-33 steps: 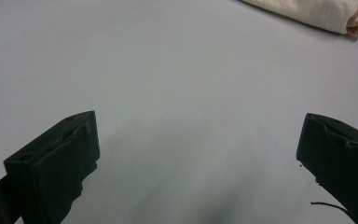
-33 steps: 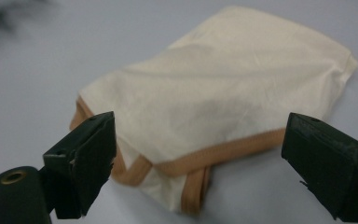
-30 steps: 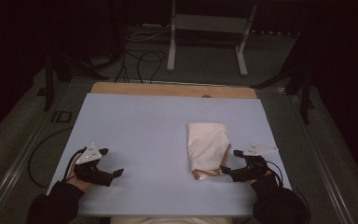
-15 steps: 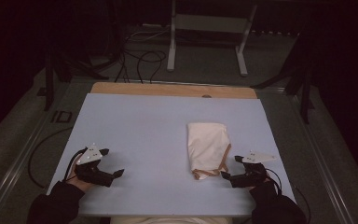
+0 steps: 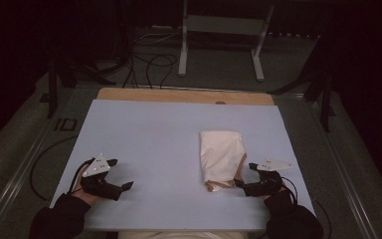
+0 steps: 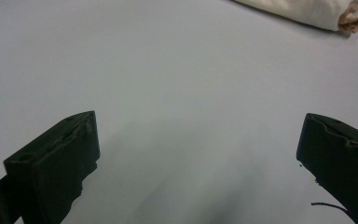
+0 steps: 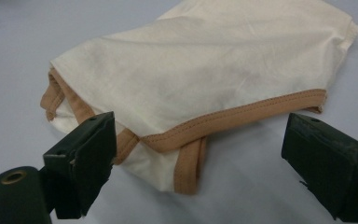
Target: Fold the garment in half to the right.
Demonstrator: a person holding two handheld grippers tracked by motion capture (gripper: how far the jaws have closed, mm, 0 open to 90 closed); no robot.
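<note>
A folded cream cloth (image 5: 221,155) with tan trim lies right of centre on the table (image 5: 144,134), the right hand-held gripper (image 5: 245,180) spread wide just at its near end, while the left hand-held gripper (image 5: 122,181), also spread wide, rests well apart.

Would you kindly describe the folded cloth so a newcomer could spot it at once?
Start at the pale blue table; on its right half, just ahead of the right gripper, lies the folded cloth. It is cream with tan trim along its near edge, the one soft thing there.
</note>
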